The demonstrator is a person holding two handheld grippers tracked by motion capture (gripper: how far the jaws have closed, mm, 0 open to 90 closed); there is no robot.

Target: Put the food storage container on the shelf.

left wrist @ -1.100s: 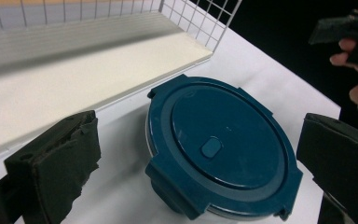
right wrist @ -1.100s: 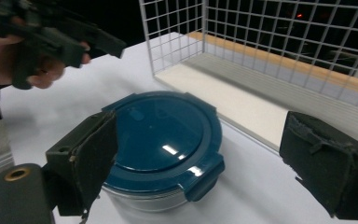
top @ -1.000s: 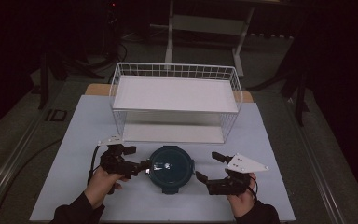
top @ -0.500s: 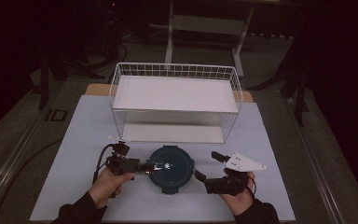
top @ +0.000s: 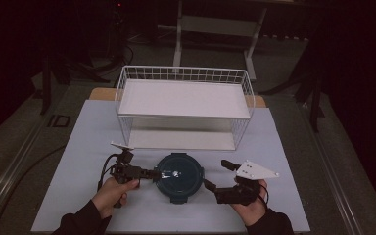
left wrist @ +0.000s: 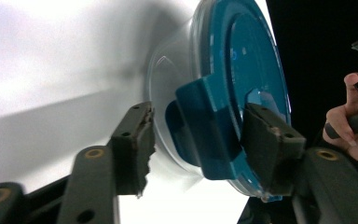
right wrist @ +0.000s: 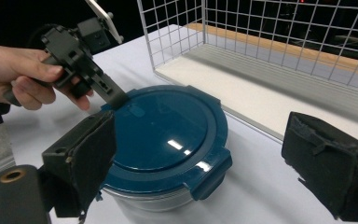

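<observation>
— Where's the container [top: 179, 176]?
— In front of the wire basket [top: 183, 108]. At its left, the left gripper [left wrist: 198, 140] brackets a lid latch [left wrist: 207, 133], jaws not yet pinching.
— And right of it?
— The right gripper [top: 209, 185], jaws spread wide, holding nothing.

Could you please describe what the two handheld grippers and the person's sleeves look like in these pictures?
Both are black two-jaw tools. The left gripper has bolted black arms ending in worn dark rubbery pads, and a black cable loops from it. The right gripper carries a pale grey three-cornered plate dotted with small holes; its thick foam-like pads look frayed. The sleeves are dark.
</observation>
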